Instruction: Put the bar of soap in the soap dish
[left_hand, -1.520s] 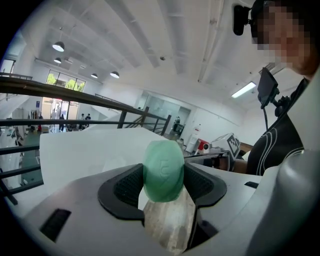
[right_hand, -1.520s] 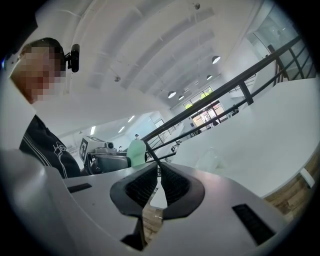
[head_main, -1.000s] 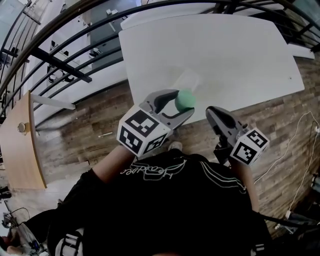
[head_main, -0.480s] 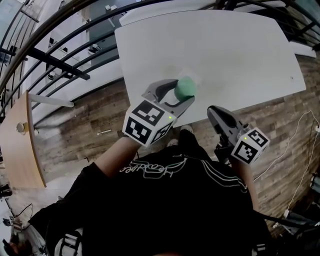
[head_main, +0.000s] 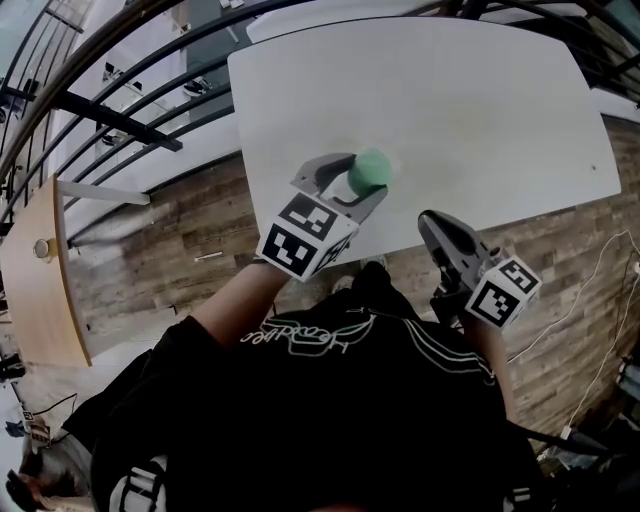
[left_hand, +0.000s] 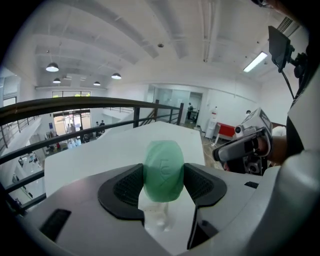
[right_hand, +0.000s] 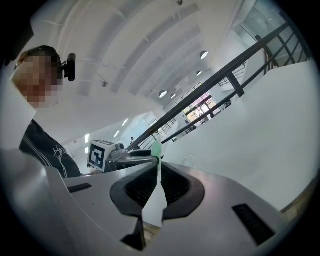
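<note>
Left gripper view: my left gripper (left_hand: 163, 175) holds the bar of soap (left_hand: 163, 162) just above the clear soap dish (left_hand: 157, 219). Carrying is nearly done, so I should lower and release. My right gripper (right_hand: 158, 182) is narrow and empty.

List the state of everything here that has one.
Left gripper, shut on the soap.
Right gripper, shut, empty.
Soap, held over the table, not yet in the dish.
Dish, on the table, empty.
</note>
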